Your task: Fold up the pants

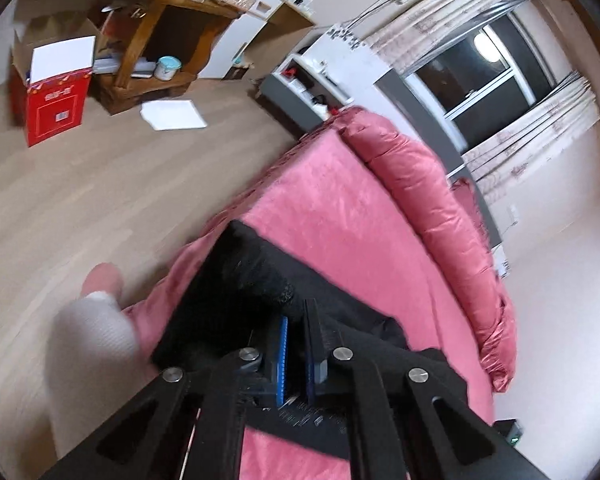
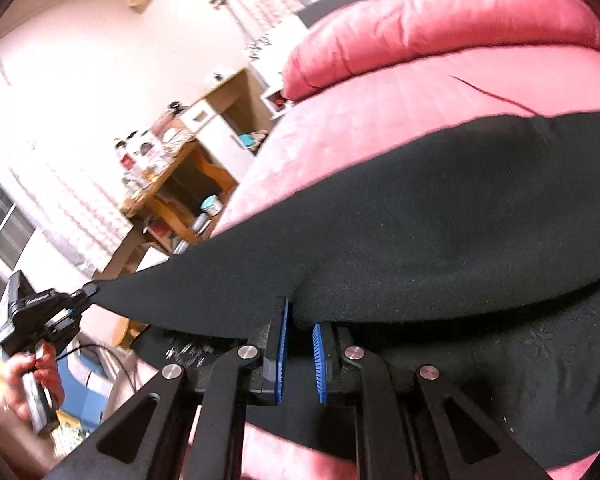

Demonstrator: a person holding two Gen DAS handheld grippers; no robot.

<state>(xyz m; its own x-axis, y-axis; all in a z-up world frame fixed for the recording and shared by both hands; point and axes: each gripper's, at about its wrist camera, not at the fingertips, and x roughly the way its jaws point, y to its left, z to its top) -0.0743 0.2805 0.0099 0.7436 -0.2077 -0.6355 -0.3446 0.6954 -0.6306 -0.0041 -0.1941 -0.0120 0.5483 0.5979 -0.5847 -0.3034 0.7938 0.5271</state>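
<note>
Black pants (image 1: 240,280) lie on a pink bed cover (image 1: 340,200). My left gripper (image 1: 297,312) is shut on a bunched edge of the pants, which hides its blue pads' tips. In the right wrist view the pants (image 2: 420,220) are stretched taut and raised off the bed cover (image 2: 380,100). My right gripper (image 2: 300,314) is shut on their near edge, with fabric pinched between the blue pads (image 2: 319,356). At the far left, the left gripper (image 2: 86,291) holds the other corner, carried by a person's hand (image 2: 36,376).
A rolled pink duvet (image 1: 420,200) lies along the bed's far side. Beyond the bed's edge, a wooden shelf (image 1: 160,40), a red box (image 1: 54,104) and white paper (image 1: 174,114) stand on the wood floor. A white-clad leg (image 1: 88,340) is beside the bed.
</note>
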